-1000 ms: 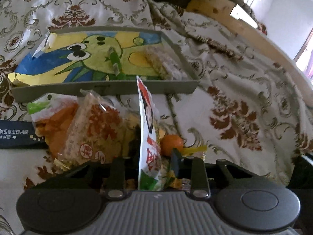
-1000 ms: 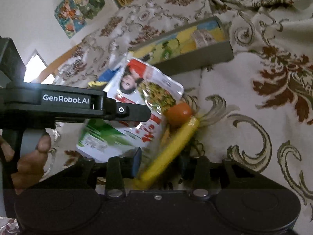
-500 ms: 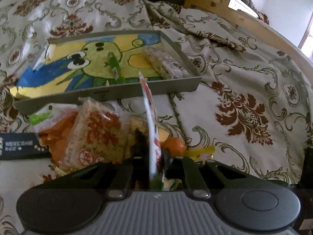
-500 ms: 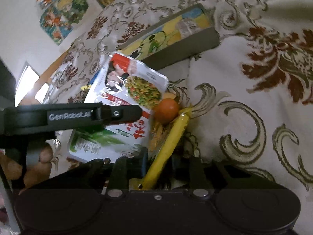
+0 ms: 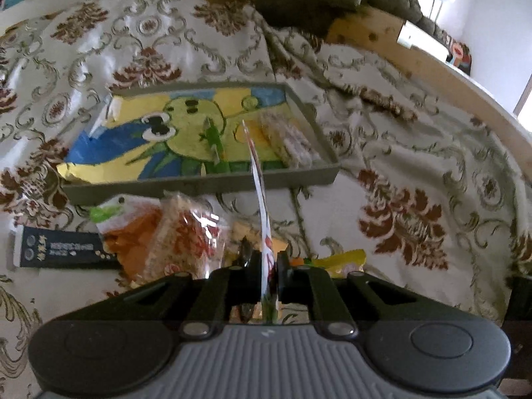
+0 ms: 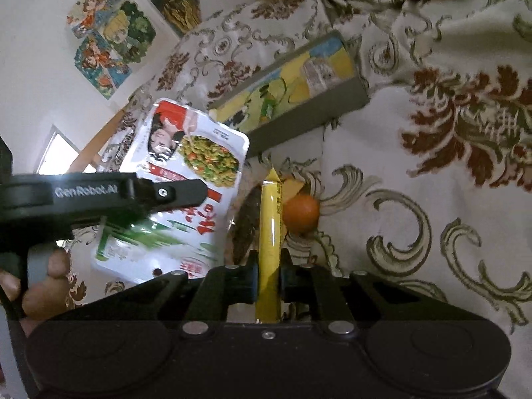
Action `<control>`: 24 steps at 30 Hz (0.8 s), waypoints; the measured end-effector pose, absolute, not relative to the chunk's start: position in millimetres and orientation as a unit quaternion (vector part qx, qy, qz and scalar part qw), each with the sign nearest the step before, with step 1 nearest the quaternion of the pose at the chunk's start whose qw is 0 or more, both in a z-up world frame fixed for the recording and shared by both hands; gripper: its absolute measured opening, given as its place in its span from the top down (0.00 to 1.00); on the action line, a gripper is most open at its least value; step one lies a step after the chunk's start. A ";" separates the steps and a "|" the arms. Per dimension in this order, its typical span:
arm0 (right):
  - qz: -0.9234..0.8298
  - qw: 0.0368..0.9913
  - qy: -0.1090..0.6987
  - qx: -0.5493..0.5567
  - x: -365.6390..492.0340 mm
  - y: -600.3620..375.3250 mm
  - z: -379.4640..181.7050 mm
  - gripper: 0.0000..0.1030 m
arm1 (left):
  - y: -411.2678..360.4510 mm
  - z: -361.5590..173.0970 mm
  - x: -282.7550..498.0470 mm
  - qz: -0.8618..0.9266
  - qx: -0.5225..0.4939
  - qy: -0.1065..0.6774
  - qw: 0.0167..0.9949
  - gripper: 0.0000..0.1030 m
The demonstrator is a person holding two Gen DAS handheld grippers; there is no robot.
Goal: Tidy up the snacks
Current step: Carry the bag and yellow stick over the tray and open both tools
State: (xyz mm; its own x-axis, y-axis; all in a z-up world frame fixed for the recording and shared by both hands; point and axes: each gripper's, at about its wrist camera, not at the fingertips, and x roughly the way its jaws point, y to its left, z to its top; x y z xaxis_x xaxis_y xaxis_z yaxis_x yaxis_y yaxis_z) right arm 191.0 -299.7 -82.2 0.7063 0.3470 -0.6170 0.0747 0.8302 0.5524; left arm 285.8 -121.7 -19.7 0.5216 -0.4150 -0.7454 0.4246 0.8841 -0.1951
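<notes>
Left claw (image 5: pixel 266 262) angled down, clamping pouch (image 5: pixel 262 212); right claw (image 6: pixel 268 267) pinching yellow stick (image 6: pixel 271 219).

"GenRobot.AI" in pale letters on the black arm of the left gripper (image 6: pixel 186 196), seen from the right wrist view. Snack pouch (image 6: pixel 186 179) carries large red characters, not legible. Dark blue box (image 5: pixel 63 252) has rows of pale characters, too blurred to read.

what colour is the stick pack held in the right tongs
Yellow. The stick pack shows best in the right wrist view, clamped in the right tongs.
</notes>
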 end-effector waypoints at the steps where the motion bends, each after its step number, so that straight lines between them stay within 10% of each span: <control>1: 0.077 0.881 0.371 0.282 189.7 -301.2 -80.3 0.89 | -121.0 -15.9 284.7 -0.239 0.004 0.421 0.875 0.91; 24: 0.052 0.928 0.206 0.306 338.6 -377.9 -52.0 0.89 | -151.1 -7.9 409.8 -0.217 -0.091 0.361 0.902 0.91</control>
State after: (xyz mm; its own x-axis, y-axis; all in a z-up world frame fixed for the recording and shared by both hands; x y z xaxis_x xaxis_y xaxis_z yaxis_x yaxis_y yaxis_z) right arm 338.6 -377.9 -52.0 0.9098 0.2225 -0.3504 0.0292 0.8079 0.5886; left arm 409.8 -151.1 -7.9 0.6446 -0.4574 -0.6125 0.3265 0.8892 -0.3205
